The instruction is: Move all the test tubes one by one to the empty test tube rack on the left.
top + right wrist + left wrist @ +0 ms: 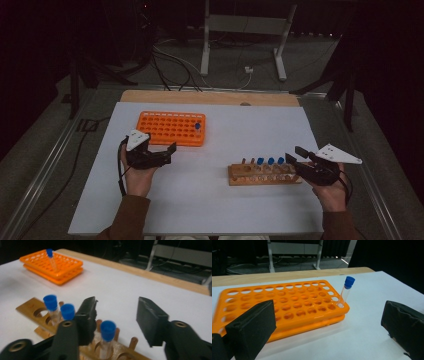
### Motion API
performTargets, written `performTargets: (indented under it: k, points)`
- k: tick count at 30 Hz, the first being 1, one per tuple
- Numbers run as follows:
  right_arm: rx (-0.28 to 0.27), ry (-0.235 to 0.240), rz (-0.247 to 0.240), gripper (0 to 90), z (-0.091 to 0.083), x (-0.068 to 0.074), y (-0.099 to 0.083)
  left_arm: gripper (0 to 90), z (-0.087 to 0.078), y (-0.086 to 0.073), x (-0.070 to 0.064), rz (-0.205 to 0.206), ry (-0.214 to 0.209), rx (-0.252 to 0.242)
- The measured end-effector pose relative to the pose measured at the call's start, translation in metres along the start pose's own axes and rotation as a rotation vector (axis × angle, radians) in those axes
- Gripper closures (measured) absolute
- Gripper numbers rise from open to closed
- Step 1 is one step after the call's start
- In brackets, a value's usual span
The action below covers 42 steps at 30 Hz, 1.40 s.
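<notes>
While the person sat at the white table, each hand held a gripper over it. The left gripper hung just in front of the orange rack, near its front edge but not touching it. Its jaws were wide apart with nothing between them. In the left gripper view, the rack had many round holes, and one clear tube with a blue cap stood tilted in a corner hole at the rack's right end. That tube showed as a small blue spot in the high view.

Well apart from the orange rack, a wooden rack lay on the right side of the table. Three blue-capped tubes stood in it in a row. The right gripper was at the right end of the wooden rack, just above it. Its jaws were apart too, and held nothing. In the right gripper view, one blue-capped tube stood just below the gap between the jaws, close to the left jaw. Two more tubes stood farther along the wooden rack.
</notes>
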State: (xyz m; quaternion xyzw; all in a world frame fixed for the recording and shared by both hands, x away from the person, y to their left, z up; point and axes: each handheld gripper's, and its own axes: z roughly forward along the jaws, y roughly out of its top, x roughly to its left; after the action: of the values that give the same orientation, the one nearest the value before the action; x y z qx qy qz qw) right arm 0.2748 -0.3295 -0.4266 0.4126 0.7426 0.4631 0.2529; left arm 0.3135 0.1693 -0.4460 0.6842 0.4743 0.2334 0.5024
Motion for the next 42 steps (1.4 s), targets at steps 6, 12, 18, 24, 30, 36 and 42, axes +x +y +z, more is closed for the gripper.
performTargets:
  k: [6,12,18,24,30,36,42]
  points:
    - [0.029,0.037,0.005,63.3,0.002,0.0,-0.006,0.8,-0.029,-0.004,0.008,-0.019,0.014,-0.038]
    - [0.067,0.067,-0.006,74.8,0.011,0.002,-0.014,0.8,-0.039,-0.012,0.007,-0.004,0.014,-0.062]
    - [0.064,0.076,0.015,74.6,0.014,0.0,-0.02,0.8,-0.04,-0.015,0.008,-0.003,0.01,-0.05]
    - [0.096,0.076,0.025,76.3,0.02,0.0,-0.026,0.8,-0.043,-0.015,0.007,0.0,0.008,-0.059]
    - [0.098,0.073,0.024,77.2,0.019,0.003,-0.026,0.8,-0.045,-0.013,0.008,0.01,0.01,-0.069]
    - [0.081,0.078,0.023,77.2,0.014,0.003,-0.02,0.8,-0.046,-0.013,0.008,0.016,0.009,-0.072]
    - [0.066,0.072,0.047,77.3,0.007,0.001,-0.011,0.8,-0.045,-0.013,0.008,0.018,0.006,-0.071]
